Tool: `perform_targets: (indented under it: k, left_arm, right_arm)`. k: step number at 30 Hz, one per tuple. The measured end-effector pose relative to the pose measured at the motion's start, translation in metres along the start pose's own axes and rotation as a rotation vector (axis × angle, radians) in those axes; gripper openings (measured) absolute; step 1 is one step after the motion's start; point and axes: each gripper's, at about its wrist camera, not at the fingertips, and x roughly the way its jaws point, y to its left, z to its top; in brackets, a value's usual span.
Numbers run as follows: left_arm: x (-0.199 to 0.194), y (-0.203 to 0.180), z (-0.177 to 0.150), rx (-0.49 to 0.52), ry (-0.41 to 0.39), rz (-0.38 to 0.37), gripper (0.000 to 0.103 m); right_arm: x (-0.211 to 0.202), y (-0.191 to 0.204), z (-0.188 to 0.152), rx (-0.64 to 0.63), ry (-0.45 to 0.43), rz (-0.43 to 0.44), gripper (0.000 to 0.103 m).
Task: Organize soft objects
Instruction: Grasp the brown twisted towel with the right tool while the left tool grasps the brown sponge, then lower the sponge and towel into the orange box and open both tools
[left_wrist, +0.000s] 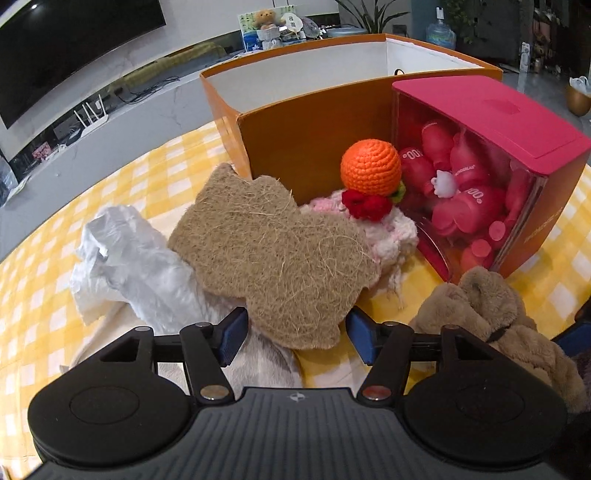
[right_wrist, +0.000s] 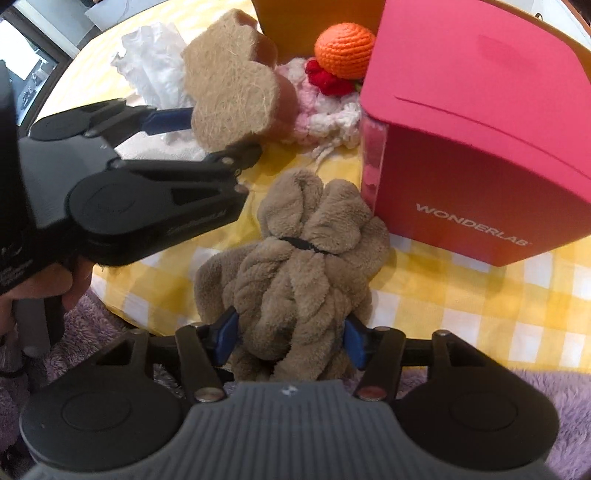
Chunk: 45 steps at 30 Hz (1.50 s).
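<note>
- The fibre pad — a tan, coarse, lobed mat — sits between the blue pads of my left hand-held gripper, its near lobe reaching into the gap. From the right wrist view one pad touches its left edge, yet the jaws look spread, so I judge the pinch not yet made.
- To grip it well I would close on that near lobe, squarely, so the stiff mat doesn't swivel.
- My right hand-held gripper straddles the brown towel bundle at the near edge of the surface; its pads press the plush on both sides — a pinch, I think.
- Beyond lie a white crumpled bag at left, pink-white knitting with an orange crochet ball, and the pink box.
- The orange open box at the far side looks the likely destination; lift high enough to clear its wall.
</note>
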Motion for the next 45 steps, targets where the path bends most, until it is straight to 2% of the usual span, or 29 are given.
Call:
perform_targets:
  k: [4, 10, 17, 20, 29, 33, 37, 41, 45]
  left_arm:
    - [0.001, 0.003, 0.001, -0.015, -0.004, -0.026, 0.061]
    - [-0.01, 0.002, -0.001, -0.017, -0.023, -0.018, 0.057]
    - [-0.039, 0.002, -0.006, -0.022, -0.06, -0.029, 0.056]
    - [-0.054, 0.001, -0.01, -0.028, -0.074, -0.032, 0.056]
    - [-0.108, -0.003, -0.013, -0.049, -0.091, -0.075, 0.056]
    - [-0.129, 0.002, 0.003, -0.045, -0.126, -0.086, 0.056]
    - [-0.141, 0.005, 0.029, -0.014, -0.159, -0.107, 0.056]
    - [-0.142, 0.005, 0.068, 0.023, -0.176, -0.139, 0.056]
    - [-0.125, 0.008, 0.116, 0.038, -0.158, -0.234, 0.056]
  right_arm:
    - [0.002, 0.002, 0.001, 0.003, 0.002, -0.001, 0.058]
    - [0.001, 0.005, -0.003, -0.005, -0.009, -0.016, 0.058]
    - [-0.012, 0.001, -0.015, 0.009, -0.049, 0.006, 0.045]
    - [-0.025, -0.001, -0.025, -0.002, -0.075, 0.016, 0.042]
    - [-0.092, 0.007, -0.064, -0.044, -0.232, 0.043, 0.04]
    - [-0.133, 0.004, -0.072, -0.078, -0.353, 0.01, 0.04]
    - [-0.172, -0.006, -0.061, -0.089, -0.479, -0.038, 0.04]
    - [-0.198, -0.025, -0.037, -0.096, -0.573, -0.105, 0.04]
    - [-0.205, -0.053, 0.008, -0.076, -0.612, -0.127, 0.04]
